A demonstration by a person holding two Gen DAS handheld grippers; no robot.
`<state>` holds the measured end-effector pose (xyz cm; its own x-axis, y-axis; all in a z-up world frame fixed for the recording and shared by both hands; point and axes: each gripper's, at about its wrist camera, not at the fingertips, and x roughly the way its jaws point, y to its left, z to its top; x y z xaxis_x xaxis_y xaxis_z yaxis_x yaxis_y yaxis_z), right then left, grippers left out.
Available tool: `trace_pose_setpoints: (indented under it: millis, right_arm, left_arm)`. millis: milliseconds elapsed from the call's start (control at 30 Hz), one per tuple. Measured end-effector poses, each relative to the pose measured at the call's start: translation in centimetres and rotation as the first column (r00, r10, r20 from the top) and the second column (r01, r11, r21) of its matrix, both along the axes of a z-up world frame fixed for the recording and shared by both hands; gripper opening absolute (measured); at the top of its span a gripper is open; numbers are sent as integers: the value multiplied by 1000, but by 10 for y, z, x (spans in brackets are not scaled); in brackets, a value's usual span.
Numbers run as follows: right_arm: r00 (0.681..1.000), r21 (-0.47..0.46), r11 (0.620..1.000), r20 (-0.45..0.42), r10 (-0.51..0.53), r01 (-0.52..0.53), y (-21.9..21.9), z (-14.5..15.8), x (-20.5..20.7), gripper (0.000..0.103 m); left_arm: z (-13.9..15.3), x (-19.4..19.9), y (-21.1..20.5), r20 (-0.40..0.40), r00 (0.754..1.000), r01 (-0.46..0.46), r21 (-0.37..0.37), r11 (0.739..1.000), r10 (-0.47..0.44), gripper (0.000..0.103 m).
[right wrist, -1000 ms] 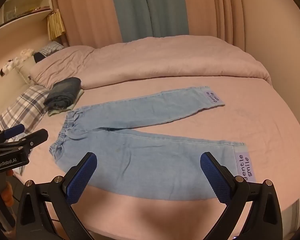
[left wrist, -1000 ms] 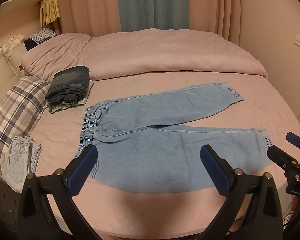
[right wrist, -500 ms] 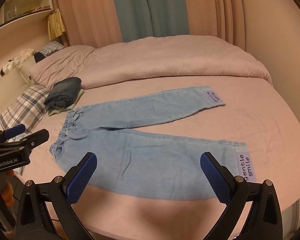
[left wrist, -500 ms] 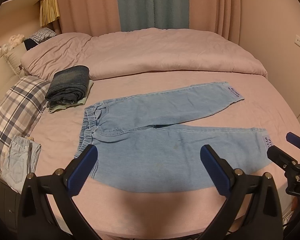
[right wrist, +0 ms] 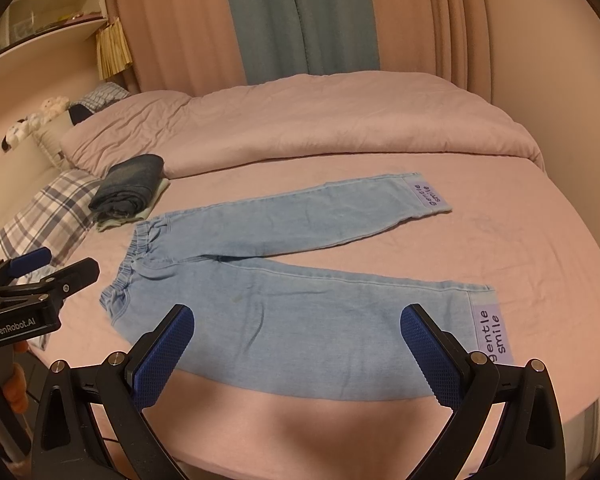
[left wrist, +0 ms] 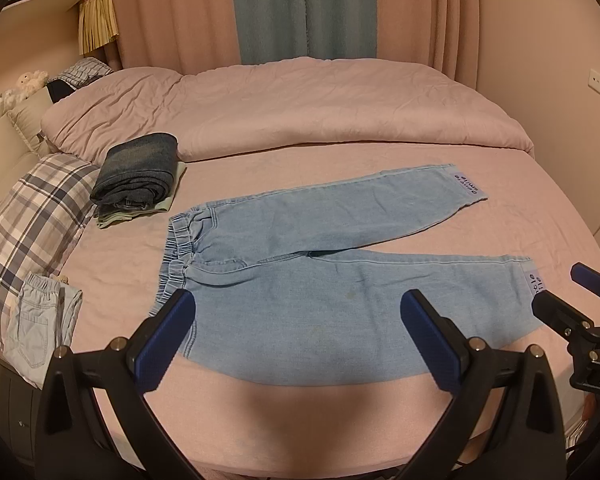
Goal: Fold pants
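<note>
While the light-blue pants (left wrist: 320, 280) lie flat and unfolded across the middle of the pink bed (left wrist: 340, 420), both grippers hang above its near edge, touching no cloth. The waistband sits at centre left of each frame and the two legs spread apart toward the right, each cuff bearing a lilac label (right wrist: 492, 332) reading "gentle smile". The left gripper (left wrist: 296, 320) fills the bottom of its own view with its blue-padded jaws spread wide and nothing between them; the right gripper (right wrist: 296, 336) shows the same wide, empty gap at the bottom of its view. A folded dark denim stack (left wrist: 138, 172) rests at the upper left, beside a plaid pillow (left wrist: 28, 216). A crumpled pink duvet (left wrist: 300, 108) lies across the upper frame.
</note>
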<state>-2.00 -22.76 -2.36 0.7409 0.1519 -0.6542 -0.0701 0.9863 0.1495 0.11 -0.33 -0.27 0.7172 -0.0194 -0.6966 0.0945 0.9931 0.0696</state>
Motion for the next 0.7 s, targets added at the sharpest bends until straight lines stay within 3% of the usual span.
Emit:
trace_pose_setpoints:
  millis: [700]
  right_arm:
    - [1000,-2,1000,-2,1,-1,6,-2,-3,103]
  left_arm:
    - [0,1,-5,-1,1000,2,4,1000,-2,103]
